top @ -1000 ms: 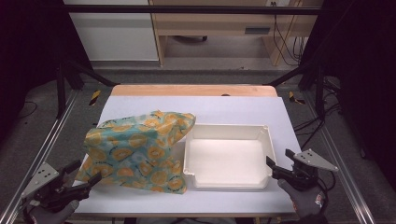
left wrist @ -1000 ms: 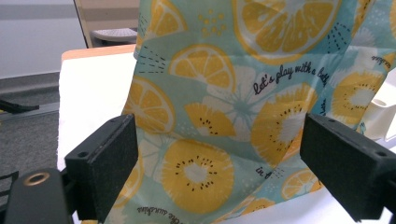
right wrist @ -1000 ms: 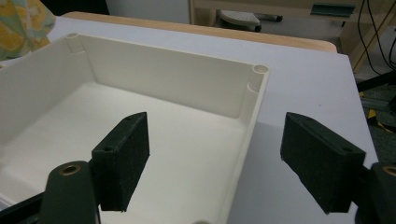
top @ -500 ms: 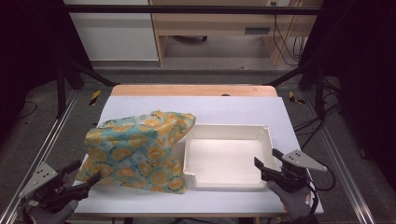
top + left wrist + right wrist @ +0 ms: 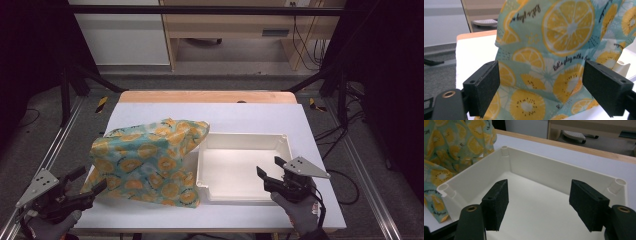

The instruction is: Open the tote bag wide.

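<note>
Two black two-jaw grippers work at the near edge of a white-topped table (image 5: 260, 117) with a pale wooden strip along its far side. On the table lie a crumpled teal cloth printed with yellow citrus slices (image 5: 147, 160) at the left and a shallow, empty cream plastic rectangular tray (image 5: 243, 141) at the right; the cloth's right edge laps against the tray's left wall.

Compared with a second ago, the right gripper (image 5: 272, 167) has shifted leftward and a little farther over the table: earlier it sat beyond the tray's near right corner, now its jaws reach in above the tray's near right part. Its jaws have just been closing slightly, yet they stand wide apart with nothing between them, and the pads touch nothing. In the right gripper view the right gripper (image 5: 539, 202) looks across the tray's bare floor toward its far wall, the cloth bunched beyond the left corner.

The left gripper (image 5: 86, 182) has hardly moved; it sits at the table's near left corner, its jaw tips just at the cloth's lower left edge. In the left gripper view the left gripper (image 5: 541, 90) has its jaws spread wide either side of the cloth, whose folds rise between them without either pad pressing on the fabric. Cloth and tray lie as they did before
</note>
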Available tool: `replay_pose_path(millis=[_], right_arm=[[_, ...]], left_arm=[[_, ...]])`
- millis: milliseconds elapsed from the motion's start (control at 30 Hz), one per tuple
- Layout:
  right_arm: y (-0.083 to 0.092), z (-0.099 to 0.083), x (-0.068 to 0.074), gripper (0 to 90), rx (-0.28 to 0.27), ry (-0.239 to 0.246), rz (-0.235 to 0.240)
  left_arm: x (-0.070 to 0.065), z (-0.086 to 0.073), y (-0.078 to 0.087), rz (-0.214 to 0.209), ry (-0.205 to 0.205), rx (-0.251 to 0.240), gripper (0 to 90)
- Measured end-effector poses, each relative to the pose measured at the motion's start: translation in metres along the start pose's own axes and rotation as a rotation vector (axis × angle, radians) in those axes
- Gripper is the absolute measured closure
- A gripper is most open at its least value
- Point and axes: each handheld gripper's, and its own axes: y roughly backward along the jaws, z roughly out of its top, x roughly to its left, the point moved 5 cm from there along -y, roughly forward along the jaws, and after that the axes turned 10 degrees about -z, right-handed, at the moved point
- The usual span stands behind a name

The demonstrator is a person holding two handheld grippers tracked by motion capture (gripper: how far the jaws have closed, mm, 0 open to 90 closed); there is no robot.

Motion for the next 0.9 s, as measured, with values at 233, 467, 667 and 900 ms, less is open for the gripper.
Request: replay_pose_path(millis=[233, 467, 667, 900], right_arm=[[-0.002, 0.017, 0.016, 32.4, -0.030, 0.009, 0.039], [-0.002, 0.036, 0.036, 35.8, -0.063, 0.009, 0.092], [-0.005, 0.048, 0.057, 38.1, -0.072, 0.019, 0.143], [-0.008, 0.056, 0.077, 39.1, -0.075, 0.032, 0.185]], left_arm=[[-0.002, 0.011, 0.000, 0.001, -0.016, -0.009, 15.1], [-0.004, 0.027, 0.004, -0.005, -0.038, -0.032, 16.1], [-0.005, 0.035, 0.001, -0.014, -0.037, -0.029, 17.8], [-0.007, 0.044, -0.006, -0.019, -0.042, -0.030, 19.1]])
